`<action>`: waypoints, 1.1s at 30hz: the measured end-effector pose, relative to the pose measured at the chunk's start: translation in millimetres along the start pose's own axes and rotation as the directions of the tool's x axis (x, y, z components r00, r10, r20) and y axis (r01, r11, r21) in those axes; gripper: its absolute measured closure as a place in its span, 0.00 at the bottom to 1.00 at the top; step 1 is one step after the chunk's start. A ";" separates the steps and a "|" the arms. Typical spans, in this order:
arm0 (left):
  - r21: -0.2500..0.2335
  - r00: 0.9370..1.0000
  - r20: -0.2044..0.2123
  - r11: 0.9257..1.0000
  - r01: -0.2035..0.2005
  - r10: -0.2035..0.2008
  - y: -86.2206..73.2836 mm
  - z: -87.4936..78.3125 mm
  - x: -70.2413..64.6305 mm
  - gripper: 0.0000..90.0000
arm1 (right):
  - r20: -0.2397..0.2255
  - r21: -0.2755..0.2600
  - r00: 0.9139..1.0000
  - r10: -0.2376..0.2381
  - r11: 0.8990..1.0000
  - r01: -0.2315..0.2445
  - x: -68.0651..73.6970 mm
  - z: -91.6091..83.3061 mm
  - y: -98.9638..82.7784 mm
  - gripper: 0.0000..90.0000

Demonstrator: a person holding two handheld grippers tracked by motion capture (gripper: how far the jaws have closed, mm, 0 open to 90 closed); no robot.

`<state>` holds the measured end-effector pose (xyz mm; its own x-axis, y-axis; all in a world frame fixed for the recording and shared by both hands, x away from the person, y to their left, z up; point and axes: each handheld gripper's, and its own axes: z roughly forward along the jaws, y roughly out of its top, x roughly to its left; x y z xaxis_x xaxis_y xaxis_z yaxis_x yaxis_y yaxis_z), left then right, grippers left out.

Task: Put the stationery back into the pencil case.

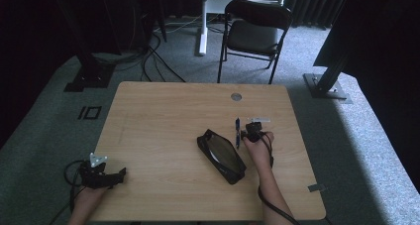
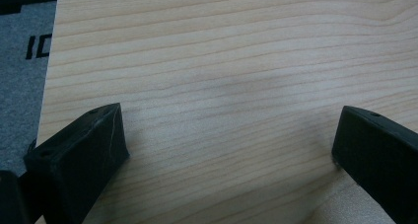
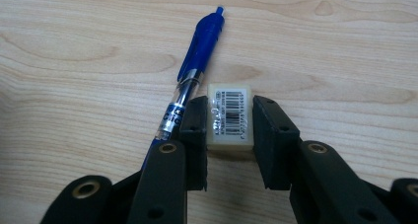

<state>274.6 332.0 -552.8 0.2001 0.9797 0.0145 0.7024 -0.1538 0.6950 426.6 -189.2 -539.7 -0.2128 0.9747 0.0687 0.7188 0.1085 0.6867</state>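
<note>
Now right gripper [image 3: 229, 150] jaws clenched on barcode-labelled eraser [image 3: 229, 118]; left gripper [image 2: 229, 150] released.

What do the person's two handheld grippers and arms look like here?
Both grippers are black with blocky black jaws. The left gripper carries a grey three-cornered plate on top and trails a black cable. The right gripper has brass-coloured rivets on its jaw arms; a black cable runs along the bare forearm.

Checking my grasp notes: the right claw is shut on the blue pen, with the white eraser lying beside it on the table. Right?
Not quite. The right claw is shut on the white eraser, not the pen. The blue pen lies beside it on the table, along the outside of one jaw. The right gripper view shows this.
</note>
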 end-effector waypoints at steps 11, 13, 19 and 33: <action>0.000 1.000 0.000 1.000 0.000 0.000 0.0 0.0 0.0 0.00 | 0.005 -0.027 1.000 0.024 0.999 -0.024 -12.7 -13.7 2.7 0.76; 0.001 1.000 0.000 1.000 -0.001 0.001 0.0 0.0 0.0 0.00 | 0.002 -0.024 1.000 0.019 1.000 -0.019 -13.4 -15.5 2.2 0.76; 0.000 1.000 0.000 1.000 0.000 0.000 0.0 0.0 0.0 0.00 | -0.004 -0.035 1.000 0.018 0.999 -0.019 -15.6 -22.2 1.9 0.76; 0.001 1.000 0.000 1.000 -0.001 0.001 0.0 -0.1 0.0 0.00 | -0.024 -0.073 1.000 0.009 0.997 -0.011 -17.2 -46.7 4.8 0.76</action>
<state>274.6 332.0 -552.8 0.2007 0.9795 0.0151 0.7028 -0.1547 0.6944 402.8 -214.6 -503.8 -0.2217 0.9707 0.0923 0.6705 0.0830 0.7372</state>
